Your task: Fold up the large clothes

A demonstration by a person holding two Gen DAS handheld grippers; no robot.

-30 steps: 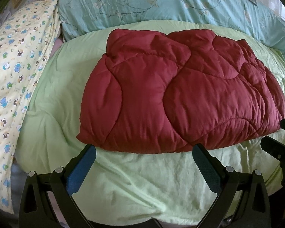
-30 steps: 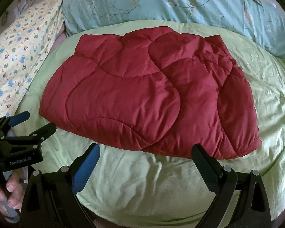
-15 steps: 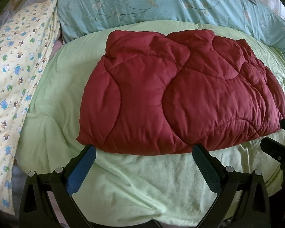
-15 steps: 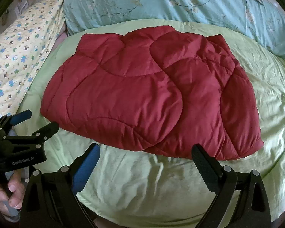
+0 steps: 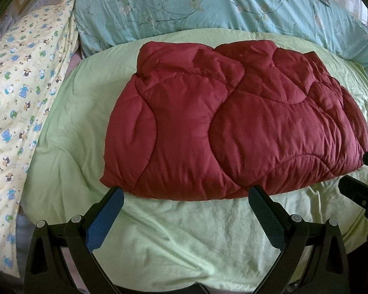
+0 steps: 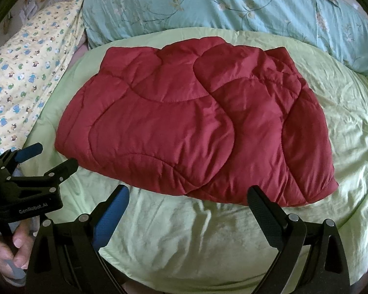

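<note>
Red quilted jacket (image 5: 233,127) folded on green sheet (image 5: 174,240); both grippers' jaws wide apart (empty).

A pale green sheet (image 5: 174,232) lies before a teal floral quilt (image 5: 208,7) and yellow cartoon-print pillow (image 5: 19,98).

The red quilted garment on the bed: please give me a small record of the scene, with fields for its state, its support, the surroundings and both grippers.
garment: dark red quilted garment, lying in a flat bundle
support: light green sheet
behind: blue floral quilt
left side: yellow cartoon-print bedding
left gripper: open, empty, before the near edge
right gripper: open, empty, before the near edge
</note>
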